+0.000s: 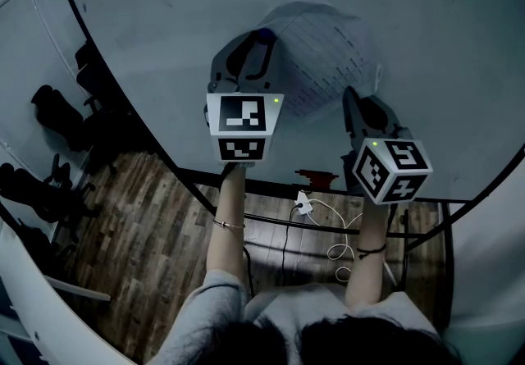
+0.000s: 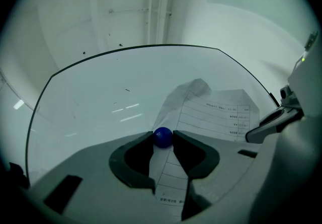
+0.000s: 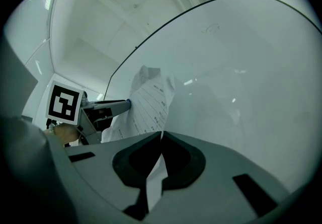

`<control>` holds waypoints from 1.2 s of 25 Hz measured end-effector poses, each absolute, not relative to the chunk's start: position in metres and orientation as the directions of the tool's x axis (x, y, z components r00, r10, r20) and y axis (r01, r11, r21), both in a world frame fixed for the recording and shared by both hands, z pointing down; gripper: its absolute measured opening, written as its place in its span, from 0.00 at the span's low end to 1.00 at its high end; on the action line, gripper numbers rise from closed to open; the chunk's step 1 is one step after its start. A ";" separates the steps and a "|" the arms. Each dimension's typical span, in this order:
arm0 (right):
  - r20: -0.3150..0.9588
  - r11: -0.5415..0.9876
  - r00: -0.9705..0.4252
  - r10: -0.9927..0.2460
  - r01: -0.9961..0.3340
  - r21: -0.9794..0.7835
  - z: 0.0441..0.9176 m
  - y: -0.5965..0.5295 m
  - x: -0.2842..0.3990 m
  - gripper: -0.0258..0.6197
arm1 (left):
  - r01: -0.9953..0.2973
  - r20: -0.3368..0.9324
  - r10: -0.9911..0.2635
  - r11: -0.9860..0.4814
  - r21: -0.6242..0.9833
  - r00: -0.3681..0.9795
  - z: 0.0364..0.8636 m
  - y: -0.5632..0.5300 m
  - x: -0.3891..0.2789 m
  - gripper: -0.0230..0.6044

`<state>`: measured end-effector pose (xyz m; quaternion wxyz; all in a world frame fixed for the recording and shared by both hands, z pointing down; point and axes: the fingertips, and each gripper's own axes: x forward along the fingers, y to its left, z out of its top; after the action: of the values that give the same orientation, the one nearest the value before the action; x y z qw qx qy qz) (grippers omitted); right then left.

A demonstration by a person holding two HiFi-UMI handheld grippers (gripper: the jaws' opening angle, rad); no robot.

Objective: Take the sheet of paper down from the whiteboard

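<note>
Sheet of paper (image 2: pixel 216 112): printed with ruled table lines, creased, bulging away from the whiteboard (image 2: pixel 95 97) in the middle and at the upper corner; lying between the two grippers in the head view.
Left gripper (image 2: pixel 163 135): closed on a blue round magnet (image 2: pixel 162 138), held between the two jaw tips at the left side of the sheet; a strip of the paper passing under the magnet and down between the jaws. Contact of the magnet with the board: not possible to tell.
Right gripper (image 3: pixel 162 135): closed on the right edge of the sheet, thin paper clamped between the jaw tips, close to the board surface.
Positions: left gripper higher on the board, right gripper lower and to the right.
Whiteboard: pale, thin dark rim, a few faint pen marks.
Below the board: wooden floor (image 1: pixel 139 248), white cable (image 1: pixel 328 212), dark office chairs (image 1: pixel 57 117) at the left.
</note>
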<state>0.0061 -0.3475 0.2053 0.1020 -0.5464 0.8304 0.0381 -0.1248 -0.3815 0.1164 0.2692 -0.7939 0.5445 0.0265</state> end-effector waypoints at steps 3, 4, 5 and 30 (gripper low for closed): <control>-0.199 0.410 -0.393 -0.897 -0.911 -0.050 0.209 -0.348 0.003 0.04 | -0.883 -0.341 -0.850 -0.261 -0.389 0.402 0.115 -0.382 -0.126 0.24; -0.196 0.414 -0.397 -0.896 -0.909 -0.052 0.210 -0.348 0.002 0.04 | -0.884 -0.343 -0.850 -0.260 -0.387 0.401 0.114 -0.382 -0.126 0.24; -0.193 0.417 -0.400 -0.896 -0.907 -0.054 0.211 -0.349 0.001 0.04 | -0.885 -0.345 -0.849 -0.261 -0.386 0.400 0.114 -0.382 -0.127 0.24; -0.154 0.442 -0.421 -0.894 -0.885 -0.147 0.240 -0.355 0.001 0.04 | -0.892 -0.345 -0.852 -0.264 -0.366 0.394 0.115 -0.383 -0.128 0.24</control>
<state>0.0006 -0.3553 0.2398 0.1048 -0.5275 0.8428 -0.0217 -0.1283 -0.3830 0.1154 0.2576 -0.7941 0.5490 0.0392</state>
